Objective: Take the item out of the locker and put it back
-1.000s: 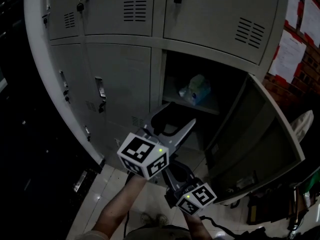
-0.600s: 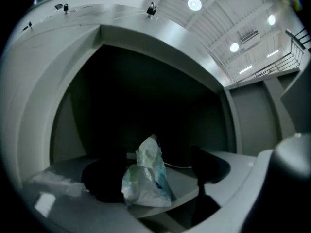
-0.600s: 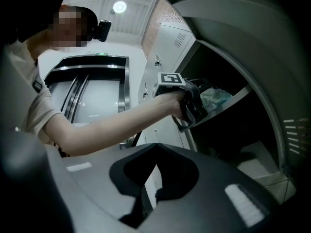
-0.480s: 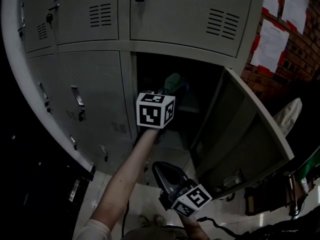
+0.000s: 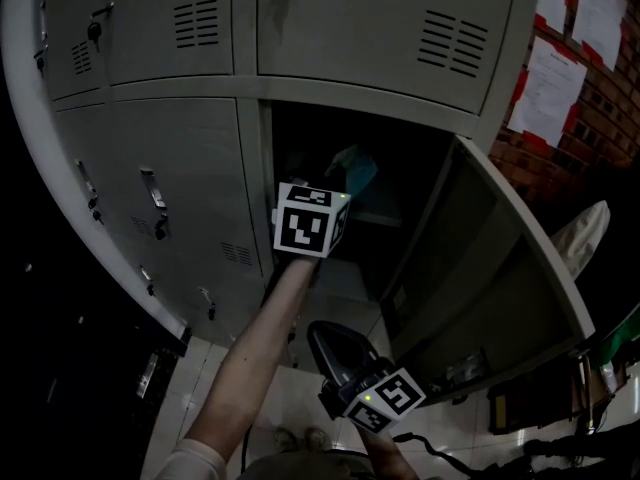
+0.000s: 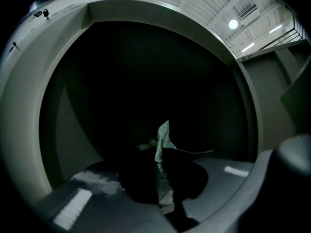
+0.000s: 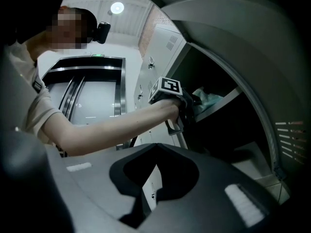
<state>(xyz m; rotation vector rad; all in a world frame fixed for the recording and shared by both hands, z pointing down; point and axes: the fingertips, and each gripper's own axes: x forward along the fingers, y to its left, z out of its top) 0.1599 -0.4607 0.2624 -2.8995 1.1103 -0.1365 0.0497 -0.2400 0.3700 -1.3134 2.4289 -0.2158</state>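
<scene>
Left gripper: my left gripper [image 6: 161, 154] is deep inside the open locker [image 5: 255, 163], with its jaws pressed together on a thin fold of the packet [image 6: 164, 130].
Item: the greenish, crinkled packet sits on the upper shelf [image 7: 223, 100] of the compartment; I judge that it is gripped but not yet lifted away.
Reason for the grip: the film looks soft and flat, so I think a pinch on one raised fold holds better than a grasp around the whole body.
Right gripper: my right gripper [image 7: 155, 147] hangs low, outside the locker, with its jaws together and nothing between them; there it does not block the opening.
Door: the door [image 5: 500, 278] stands wide to the right, so the arm passes freely.
Risk: I think the thin fold can slip or tear if I pull fast.
</scene>
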